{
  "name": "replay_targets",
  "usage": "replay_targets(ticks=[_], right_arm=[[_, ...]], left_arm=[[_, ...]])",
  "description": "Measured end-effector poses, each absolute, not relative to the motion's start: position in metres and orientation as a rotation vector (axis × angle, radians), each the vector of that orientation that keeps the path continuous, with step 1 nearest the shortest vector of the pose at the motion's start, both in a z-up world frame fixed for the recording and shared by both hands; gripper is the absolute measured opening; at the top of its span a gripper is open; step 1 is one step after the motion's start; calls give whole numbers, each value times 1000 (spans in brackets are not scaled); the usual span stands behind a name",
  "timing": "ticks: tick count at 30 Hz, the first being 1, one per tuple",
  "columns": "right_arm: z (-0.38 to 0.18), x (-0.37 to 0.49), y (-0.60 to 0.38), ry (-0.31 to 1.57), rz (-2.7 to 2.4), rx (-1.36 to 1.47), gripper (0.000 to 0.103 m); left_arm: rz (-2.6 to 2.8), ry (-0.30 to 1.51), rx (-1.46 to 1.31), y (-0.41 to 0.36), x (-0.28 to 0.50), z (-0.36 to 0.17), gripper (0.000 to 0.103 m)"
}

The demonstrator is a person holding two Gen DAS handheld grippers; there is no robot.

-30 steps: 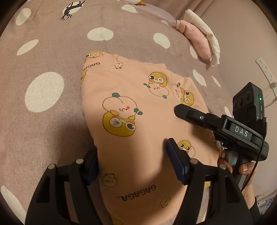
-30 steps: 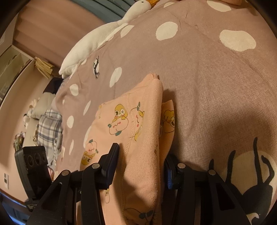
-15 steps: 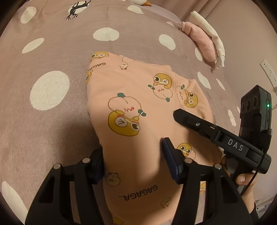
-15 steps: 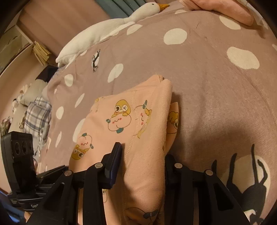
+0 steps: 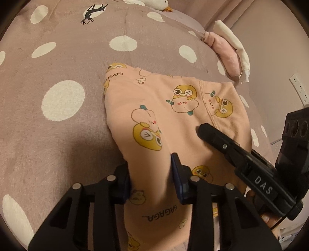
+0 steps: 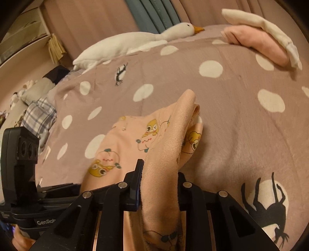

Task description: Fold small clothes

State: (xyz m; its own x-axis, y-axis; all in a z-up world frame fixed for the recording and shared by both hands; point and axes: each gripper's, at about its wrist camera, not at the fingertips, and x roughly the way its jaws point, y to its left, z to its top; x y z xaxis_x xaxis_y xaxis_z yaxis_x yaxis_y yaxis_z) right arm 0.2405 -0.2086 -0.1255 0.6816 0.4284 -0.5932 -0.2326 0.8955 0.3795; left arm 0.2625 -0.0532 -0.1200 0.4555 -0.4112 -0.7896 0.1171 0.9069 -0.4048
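Now, garment: peach cartoon-print baby garment is lying on the polka-dot blanket
Left gripper: jaws are closing on its fold at 6 o'clock
Right gripper: jaws are closing, pinching its bunched edge
Backdrop: plush goose is lying at 12 o'clock, folded pink-and-white clothes at 1 o'clock

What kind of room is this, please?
Most likely a bedroom: the peach garment lies on a polka-dot bedspread, with a plush goose and curtains behind it.

Home bedroom, polka-dot bedspread, plush goose, curtains
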Motion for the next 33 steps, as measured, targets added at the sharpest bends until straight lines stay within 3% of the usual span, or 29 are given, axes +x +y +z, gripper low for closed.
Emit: replay_targets(ticks=[33], right_arm=[[-100, 89, -166, 708, 472, 222, 23]], left_arm=[[-384, 969, -329, -26, 107, -73, 28]])
